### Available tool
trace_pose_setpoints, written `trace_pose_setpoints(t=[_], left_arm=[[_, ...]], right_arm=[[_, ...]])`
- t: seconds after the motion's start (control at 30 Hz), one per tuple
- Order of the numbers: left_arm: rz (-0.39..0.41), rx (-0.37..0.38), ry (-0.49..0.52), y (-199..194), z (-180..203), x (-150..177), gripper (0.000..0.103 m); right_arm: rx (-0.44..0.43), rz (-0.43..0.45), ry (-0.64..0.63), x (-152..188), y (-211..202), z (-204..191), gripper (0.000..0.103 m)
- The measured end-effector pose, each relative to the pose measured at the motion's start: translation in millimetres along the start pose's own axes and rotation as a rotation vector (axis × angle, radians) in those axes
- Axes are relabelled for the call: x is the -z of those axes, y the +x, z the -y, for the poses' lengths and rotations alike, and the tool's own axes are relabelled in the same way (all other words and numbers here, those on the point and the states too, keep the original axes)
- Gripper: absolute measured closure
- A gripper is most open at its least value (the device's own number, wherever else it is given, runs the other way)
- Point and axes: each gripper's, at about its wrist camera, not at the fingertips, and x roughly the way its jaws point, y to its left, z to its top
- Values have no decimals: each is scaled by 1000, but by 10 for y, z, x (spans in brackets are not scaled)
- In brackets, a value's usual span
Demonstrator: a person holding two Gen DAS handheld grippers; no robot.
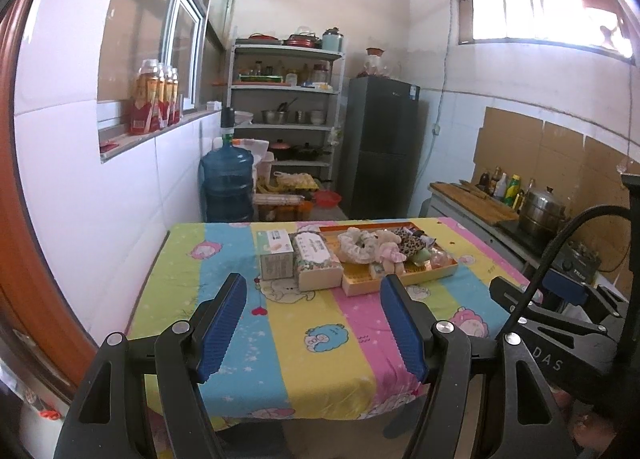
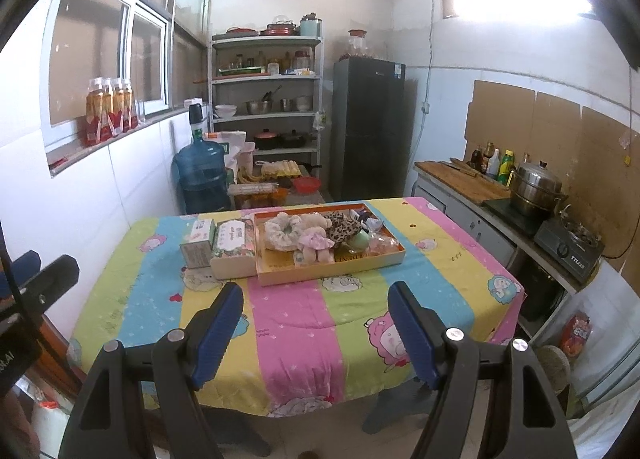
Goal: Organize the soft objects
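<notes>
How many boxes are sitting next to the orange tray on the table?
2. A small green-white box farthest left, and a flowery tissue box touching the tray's left side. Others could hide behind.

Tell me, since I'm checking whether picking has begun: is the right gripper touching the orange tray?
Apart. The right wrist view shows the open right gripper short of the orange tray, with bare striped tablecloth between them.
</notes>
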Motion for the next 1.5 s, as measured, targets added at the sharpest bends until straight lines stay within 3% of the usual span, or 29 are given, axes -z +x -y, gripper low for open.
trace_pose_setpoints(t=[1.5], left_arm=[[8, 10, -2, -64, -67, -52, 32]], right_arm=[[-1, 23, -11, -37, -132, -82, 28]])
